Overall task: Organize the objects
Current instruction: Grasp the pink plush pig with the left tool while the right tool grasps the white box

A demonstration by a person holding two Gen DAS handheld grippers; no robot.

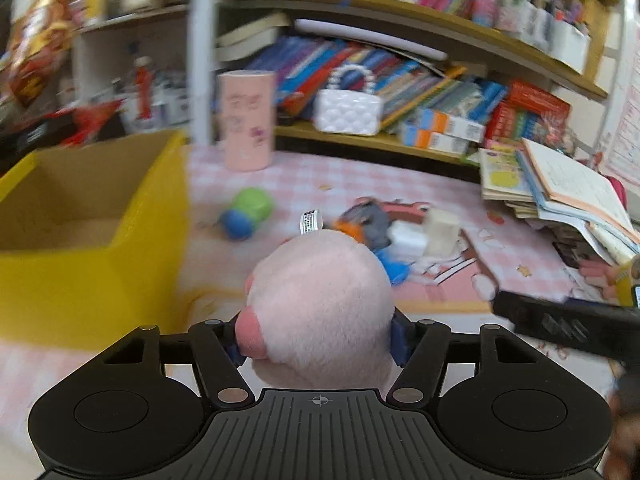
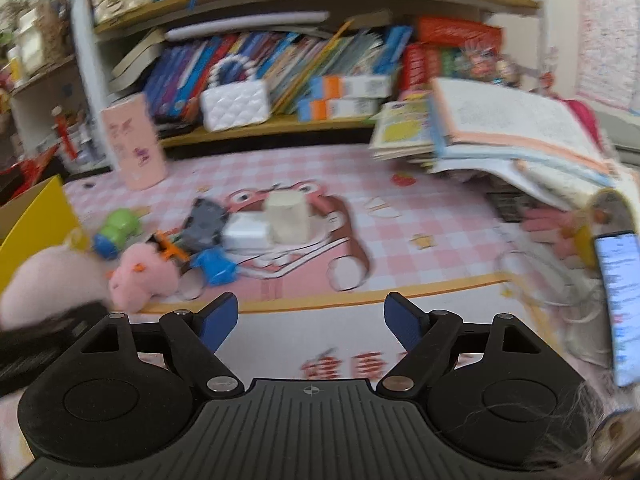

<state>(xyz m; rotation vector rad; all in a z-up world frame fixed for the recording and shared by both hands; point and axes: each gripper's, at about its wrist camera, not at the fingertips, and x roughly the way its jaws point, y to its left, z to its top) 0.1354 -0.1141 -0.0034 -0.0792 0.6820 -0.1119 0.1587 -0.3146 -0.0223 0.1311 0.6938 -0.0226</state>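
Note:
My left gripper (image 1: pixel 318 344) is shut on a pale pink plush toy (image 1: pixel 320 300); its blue pads press into both sides of it. Just left of it stands an open yellow cardboard box (image 1: pixel 92 280), whose inside looks bare. In the right wrist view the same plush (image 2: pixel 52 280) shows at the left edge, beside the yellow box's corner (image 2: pixel 36 220). My right gripper (image 2: pixel 310 316) is open over the pink checked mat (image 2: pixel 420 220), with nothing between its fingers. Ahead of it lie a second pink plush (image 2: pixel 140 276), a green and blue toy (image 2: pixel 116 232), a grey and orange toy (image 2: pixel 200 224) and white blocks (image 2: pixel 276 224).
A pink cylindrical container (image 1: pixel 248 120) stands at the back of the mat. A leaning pile of open books (image 2: pixel 500 140) crowds the right side, with a lit phone (image 2: pixel 618 308) at the right edge. Full bookshelves (image 1: pixel 400 72) and a white quilted bag (image 1: pixel 348 110) are behind.

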